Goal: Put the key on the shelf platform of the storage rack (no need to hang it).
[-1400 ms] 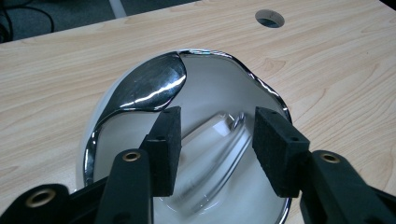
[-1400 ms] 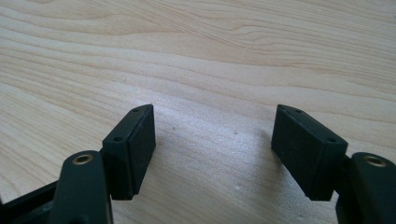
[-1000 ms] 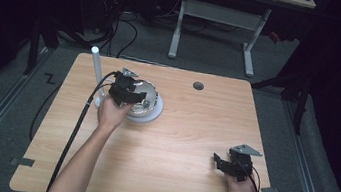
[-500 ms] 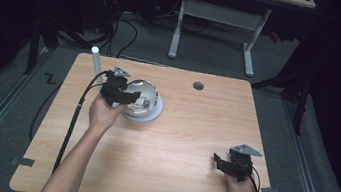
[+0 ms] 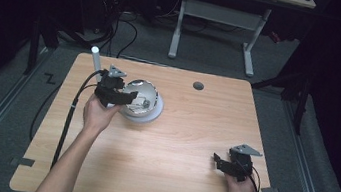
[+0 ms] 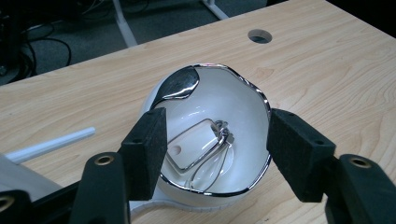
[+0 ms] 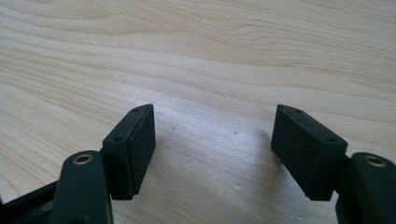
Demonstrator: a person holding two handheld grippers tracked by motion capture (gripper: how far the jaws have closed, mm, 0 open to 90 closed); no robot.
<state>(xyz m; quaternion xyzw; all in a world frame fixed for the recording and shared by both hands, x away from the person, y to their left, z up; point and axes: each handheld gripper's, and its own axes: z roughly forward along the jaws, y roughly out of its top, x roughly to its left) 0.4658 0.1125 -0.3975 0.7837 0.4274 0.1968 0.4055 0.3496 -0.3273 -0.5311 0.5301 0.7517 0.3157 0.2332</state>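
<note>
White bowl (image 6: 212,135) with a chrome-edged rim sat on a pale round base on the wooden worktop (image 5: 192,144), toward the far left part of the surface. Inside it lay a small metal-framed white tag (image 6: 194,149) with thin wire loops attached; a shiny dark patch marked the rim at the far side. Left hand-held gripper (image 6: 212,149) hovered just over the bowl's near side, jaws spread apart and just having been opening, one pad at each flank of the bowl; nothing was pinched between them, and whether a pad touched the rim could not be told. In the high view the left hand-held gripper (image 5: 130,98) overlapped the bowl's (image 5: 143,100) left edge. White tube (image 5: 95,57) stood just beyond it. Right hand-held gripper (image 5: 217,162) rested at the near right of the worktop, well apart from the bowl, jaws apart over bare wood.
</note>
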